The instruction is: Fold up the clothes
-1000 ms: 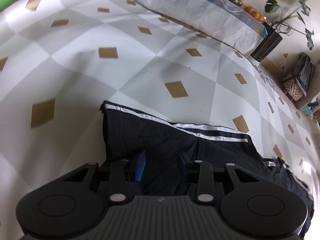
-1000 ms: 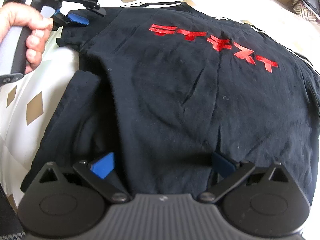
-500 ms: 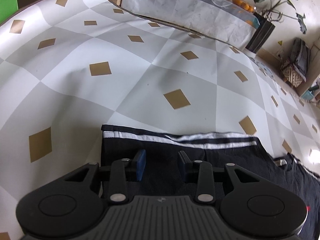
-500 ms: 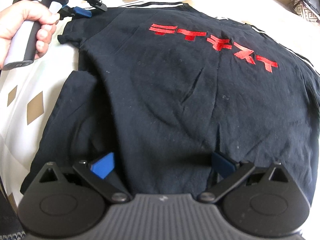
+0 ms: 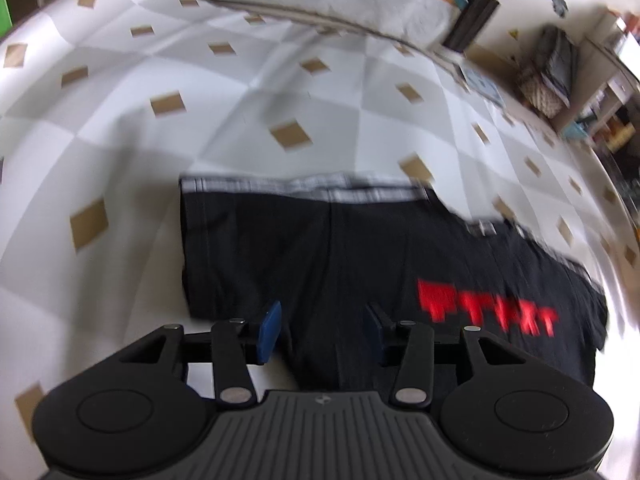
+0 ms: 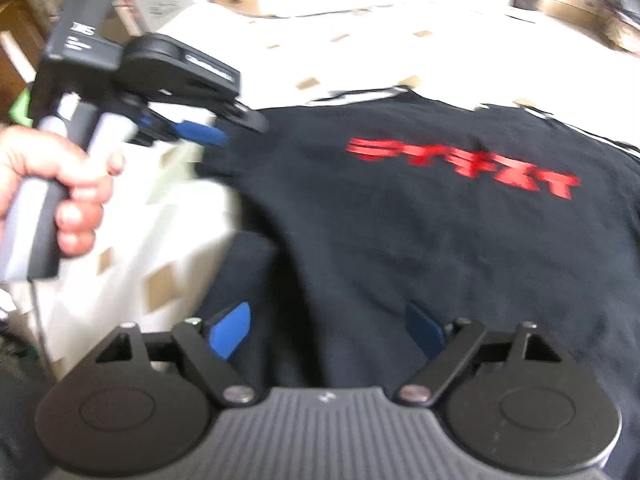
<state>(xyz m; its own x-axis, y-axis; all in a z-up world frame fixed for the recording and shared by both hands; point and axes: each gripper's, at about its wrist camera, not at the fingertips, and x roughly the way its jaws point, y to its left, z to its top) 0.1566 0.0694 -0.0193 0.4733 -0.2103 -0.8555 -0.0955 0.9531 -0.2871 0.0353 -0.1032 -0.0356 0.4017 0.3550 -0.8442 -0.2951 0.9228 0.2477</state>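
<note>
left wrist view: the left claw (image 5: 320, 326) hangs over the black t-shirt (image 5: 328, 252), jaws opening, pads clear of the cloth. the shirt lies on the checkered surface (image 5: 240, 92).

right wrist view: the right claw (image 6: 326, 330) is closing, nothing pinched, above the shirt's near edge. a hand (image 6: 60, 196) holds the left tool.

A sheet (image 5: 248, 92) checked in white and grey with small tan diamonds is covering the flat surface. A black T-shirt (image 5: 340, 256) with red lettering and white-striped edging is lying spread directly on it.
</note>
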